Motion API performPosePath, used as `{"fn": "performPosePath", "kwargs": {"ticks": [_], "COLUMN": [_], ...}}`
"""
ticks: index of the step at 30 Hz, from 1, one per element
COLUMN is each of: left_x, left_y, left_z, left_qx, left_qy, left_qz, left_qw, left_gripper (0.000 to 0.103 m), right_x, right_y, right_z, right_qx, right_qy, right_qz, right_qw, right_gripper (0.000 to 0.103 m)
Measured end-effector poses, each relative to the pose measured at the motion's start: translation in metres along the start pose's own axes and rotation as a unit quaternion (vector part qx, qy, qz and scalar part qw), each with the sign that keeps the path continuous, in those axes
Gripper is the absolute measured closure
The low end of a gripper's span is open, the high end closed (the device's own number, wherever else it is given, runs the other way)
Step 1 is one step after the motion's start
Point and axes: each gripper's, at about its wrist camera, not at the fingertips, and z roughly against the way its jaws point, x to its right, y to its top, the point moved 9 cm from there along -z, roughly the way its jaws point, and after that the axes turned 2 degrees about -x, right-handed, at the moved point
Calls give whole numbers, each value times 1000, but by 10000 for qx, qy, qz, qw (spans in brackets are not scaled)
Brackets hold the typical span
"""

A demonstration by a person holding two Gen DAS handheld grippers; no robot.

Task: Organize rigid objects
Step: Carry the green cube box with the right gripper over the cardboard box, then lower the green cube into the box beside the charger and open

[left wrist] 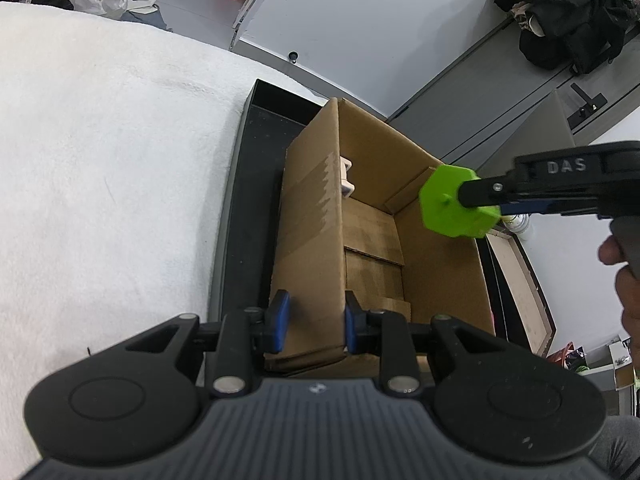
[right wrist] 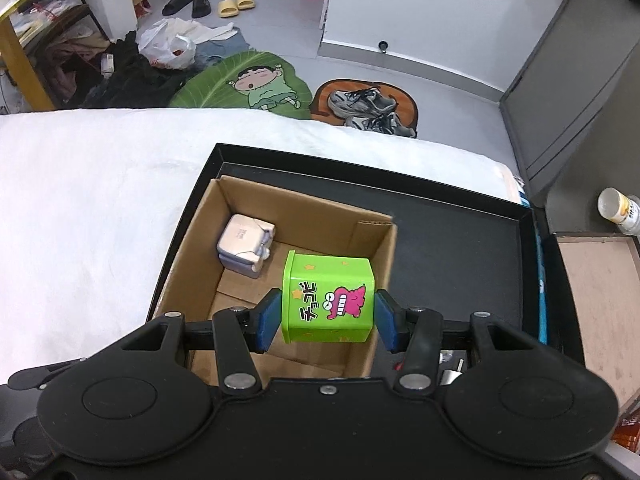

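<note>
My right gripper (right wrist: 326,320) is shut on a green cartoon-printed container (right wrist: 328,300) and holds it above the open cardboard box (right wrist: 304,208). In the left wrist view the green container (left wrist: 448,210) hangs over the box's far right side. A small white-lilac case (right wrist: 246,244) lies in the box's far left corner; it also shows in the left wrist view (left wrist: 346,178). My left gripper (left wrist: 314,326) straddles the box's near left wall (left wrist: 312,240), with its pads (left wrist: 280,320) against it.
The cardboard box stands in a black tray (right wrist: 460,240) on a white cloth-covered surface (right wrist: 80,200). A wooden tray (right wrist: 600,300) and a bottle (right wrist: 620,208) are to the right. Shoes, bags and mats lie on the floor beyond.
</note>
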Motion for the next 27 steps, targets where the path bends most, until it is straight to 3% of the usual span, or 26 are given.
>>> {"fn": "performPosePath", "kwargs": {"ticks": [27], "left_x": [-6], "left_y": [-1], "left_z": [2], "left_qx": [10], "left_qy": [-121], "left_qz": [81], "left_qw": [9999], "left_gripper": [77], "right_x": [-35], "right_y": [-5], "right_z": [-53], "right_qx": [61], "right_qy": [-264], "right_qz": [644], "right_qw": [9976], "right_gripper": [54]}}
